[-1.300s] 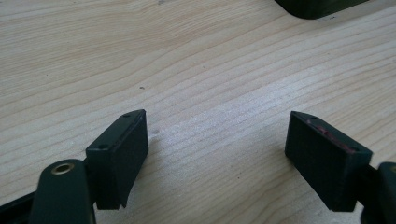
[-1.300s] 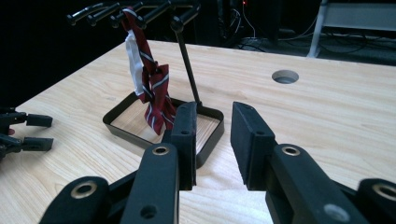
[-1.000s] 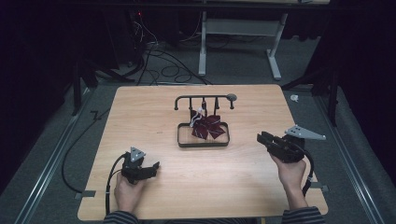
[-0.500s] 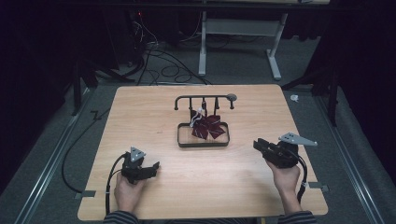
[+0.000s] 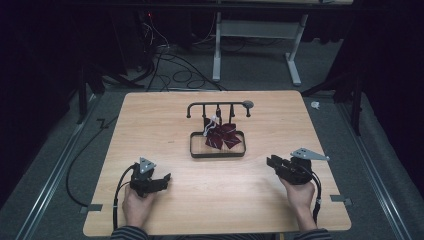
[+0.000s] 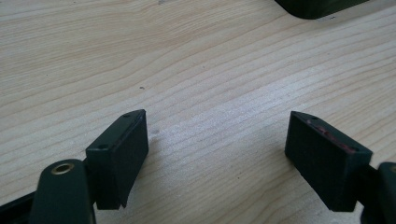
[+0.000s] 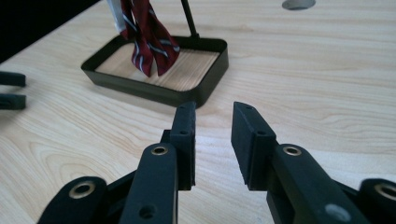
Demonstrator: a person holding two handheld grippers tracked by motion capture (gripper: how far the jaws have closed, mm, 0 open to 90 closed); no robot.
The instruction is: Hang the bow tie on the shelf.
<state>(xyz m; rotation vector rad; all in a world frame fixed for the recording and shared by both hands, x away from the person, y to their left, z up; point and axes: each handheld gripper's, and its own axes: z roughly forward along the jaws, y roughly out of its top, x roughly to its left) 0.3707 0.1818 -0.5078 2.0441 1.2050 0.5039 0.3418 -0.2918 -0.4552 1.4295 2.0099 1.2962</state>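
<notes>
A dark red bow with white stripes hangs from a black hook rack that stands in a shallow black tray at the table's middle. My left gripper rests near the front left in a hand. In the left gripper view its jaws stand wide open over bare wood. My right gripper is held at the front right and points left toward the tray. In the right gripper view its jaws are a narrow gap apart with nothing between them. The tray and bow lie just ahead.
The wooden table has bare room on both sides of the tray. A corner of the tray shows at the top of the left gripper view. A round rack end is visible. Cables and desk legs cover the floor behind.
My right gripper has shifted a little toward the table's front edge and settled lower. The left gripper, bow and tray have stayed put.
</notes>
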